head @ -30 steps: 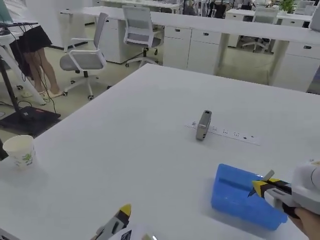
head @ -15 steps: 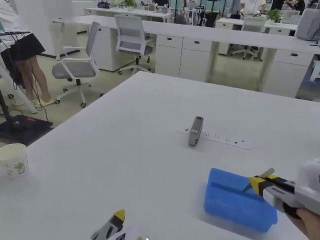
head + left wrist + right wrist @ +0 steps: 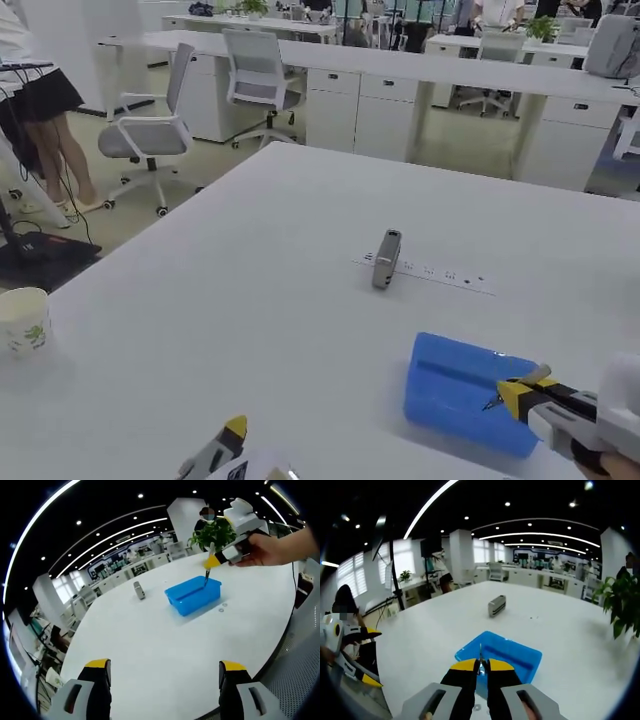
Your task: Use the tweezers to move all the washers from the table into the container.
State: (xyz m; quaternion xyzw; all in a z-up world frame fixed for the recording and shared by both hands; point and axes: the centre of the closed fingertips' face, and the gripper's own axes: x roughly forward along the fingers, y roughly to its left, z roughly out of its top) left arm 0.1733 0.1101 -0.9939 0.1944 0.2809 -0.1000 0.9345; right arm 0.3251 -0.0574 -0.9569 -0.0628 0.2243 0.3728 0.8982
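The tweezers (image 3: pixel 480 653) are pinched between the closed jaws of the right tool (image 3: pixel 481 665), with their tips pointed down over the open blue container (image 3: pixel 501 656). In the left gripper view, the tweezers (image 3: pixel 206 576) are seen hanging steeply from the yellow jaw tips, their points inside the rim of the container (image 3: pixel 194 595), above its far end. Two washers (image 3: pixel 221 610) are seen lying on the white bench (image 3: pixel 150 635) just beside the container, on the side nearest the right tool. Whether a washer is held in the tweezer tips cannot be told.

The right tool is gripped from behind by a hand (image 3: pixel 264 550) and is tipped forward and down, with the forearm stretched out level above the bench. The left tool (image 3: pixel 165 666) is held low over the near edge of the bench, well apart from the container, its jaws spread wide with nothing between them.

A grey device (image 3: pixel 386 258) is set past the container, and a paper cup (image 3: pixel 22 320) is stood at the bench's far left.
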